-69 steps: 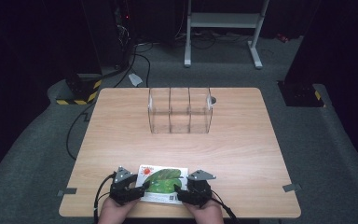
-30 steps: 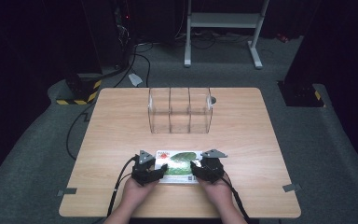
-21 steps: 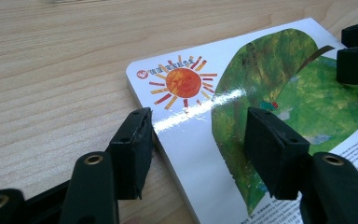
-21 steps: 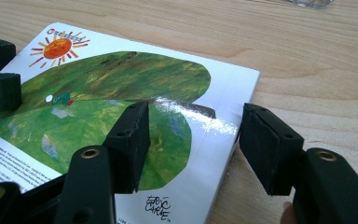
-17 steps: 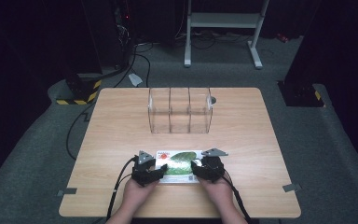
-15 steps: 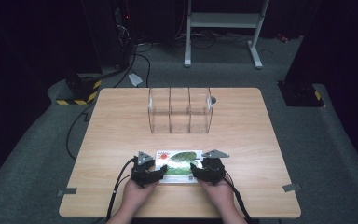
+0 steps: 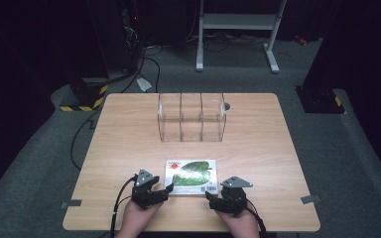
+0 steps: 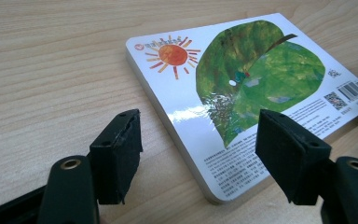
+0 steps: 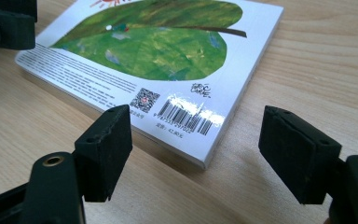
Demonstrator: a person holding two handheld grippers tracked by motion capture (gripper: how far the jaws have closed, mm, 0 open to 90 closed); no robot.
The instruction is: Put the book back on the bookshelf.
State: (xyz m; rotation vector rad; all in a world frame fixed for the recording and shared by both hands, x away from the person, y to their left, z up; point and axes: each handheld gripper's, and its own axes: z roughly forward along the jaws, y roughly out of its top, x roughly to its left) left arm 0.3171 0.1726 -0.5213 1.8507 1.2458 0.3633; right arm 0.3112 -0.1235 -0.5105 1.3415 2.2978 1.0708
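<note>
The thick white board book with a green leaf and an orange sun on its cover (image 7: 190, 174) lies flat on the light wooden desk (image 7: 258, 144), toward the near edge and well apart from the clear three-compartment plastic organiser (image 7: 191, 117) farther back. A second ago both tools were at its short ends; now they sit back from it, nearer the person. The left hand-held gripper (image 7: 162, 190) has just been opening its jaws, and in the left gripper view (image 8: 198, 156) the book's near corner lies beyond the pads, apart from them. The right hand-held gripper (image 7: 213, 197) has likewise just been opening, and its own view (image 9: 193, 147) shows the barcode corner ahead of wide jaws with nothing pressed. I judge the book has been released: set down here, ungripped on both sides, so any further move calls for a fresh grasp.
</note>
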